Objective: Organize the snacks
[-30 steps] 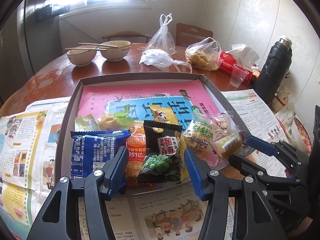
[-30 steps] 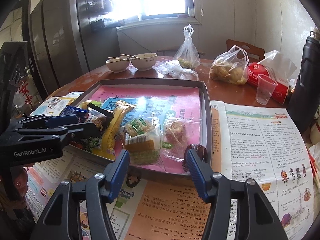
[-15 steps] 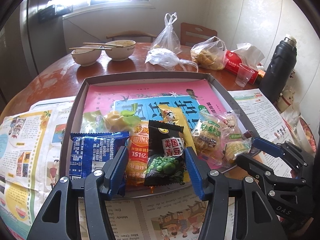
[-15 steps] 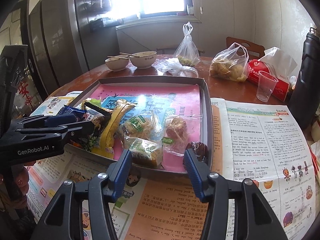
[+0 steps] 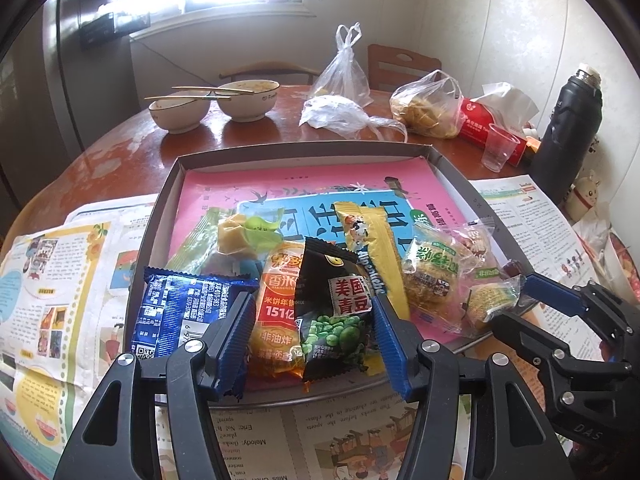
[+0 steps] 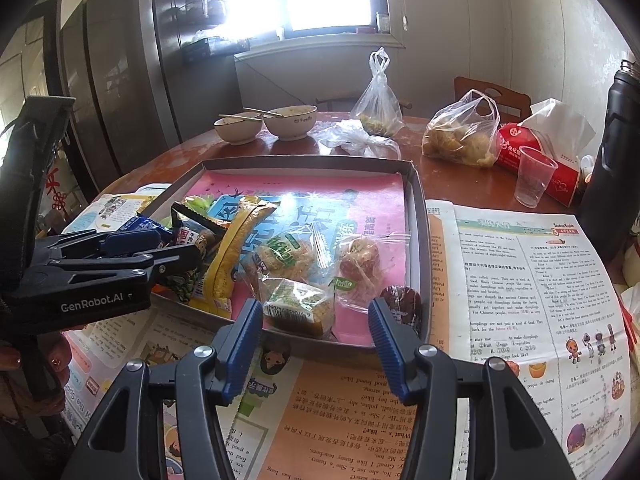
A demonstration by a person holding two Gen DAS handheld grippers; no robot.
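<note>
As both advance | left hand-held gripper spread around pea packet | right hand-held gripper spread

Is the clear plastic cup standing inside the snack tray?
No: in the right wrist view the clear plastic cup stands on the bare table beyond the tray, beside the red tissue pack.

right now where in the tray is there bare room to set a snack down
The far half of the tray, pink liner between the back wall and the snack pile, is bare. The near half is crowded, packets overlapping by both open tongs.
</note>
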